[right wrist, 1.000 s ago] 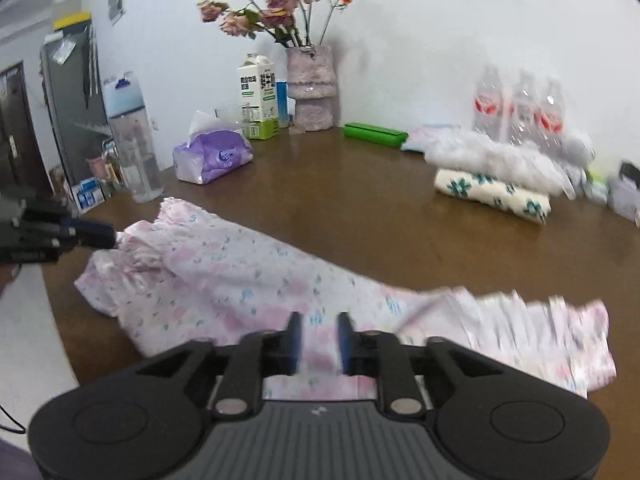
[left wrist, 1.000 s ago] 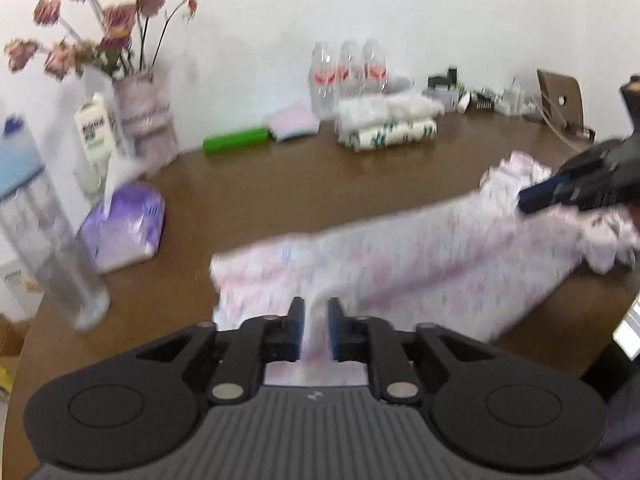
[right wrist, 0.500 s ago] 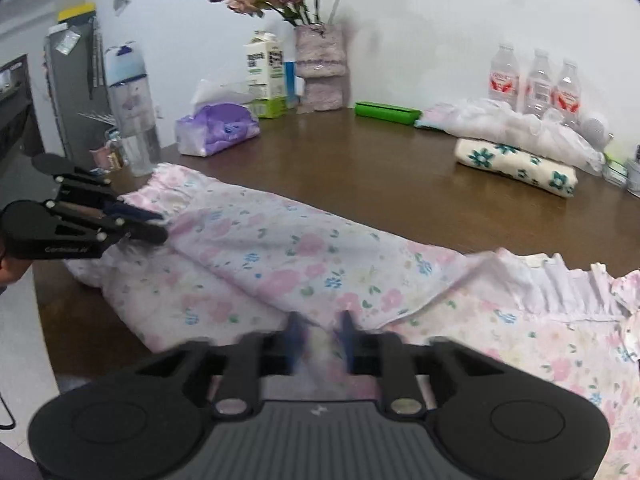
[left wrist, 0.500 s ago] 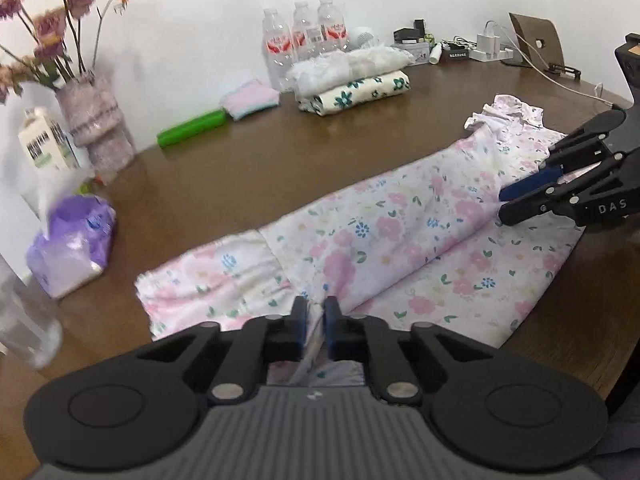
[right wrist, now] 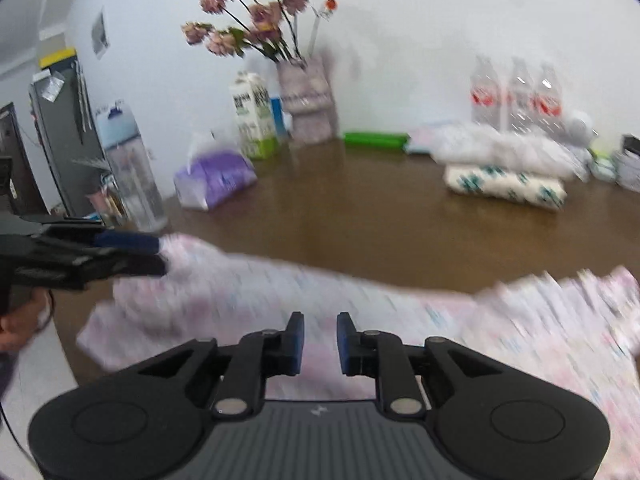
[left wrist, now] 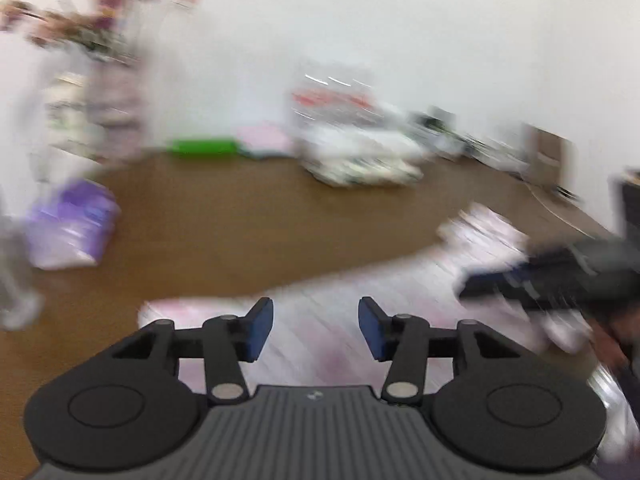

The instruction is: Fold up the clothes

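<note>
Your left gripper [left wrist: 316, 326] hangs with its jaws spread wide and your right gripper [right wrist: 320, 342] with a narrower gap between its blue pads, neither pinching anything, both just above the pink floral garment [right wrist: 360, 300] stretched flat across the brown table [right wrist: 380, 216], though both views are motion-blurred.

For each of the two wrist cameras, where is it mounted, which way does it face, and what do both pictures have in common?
Left wrist view: sits on the left gripper, jaws wide apart, looking forward across the pink floral garment and brown wooden table; the right gripper enters from the right.
Right wrist view: sits on the right gripper, jaws apart, facing the vase of dried flowers; the left gripper and a bit of the person enter from the left.
Shared: garment, table, green box, purple tissue pack, water bottles.
</note>
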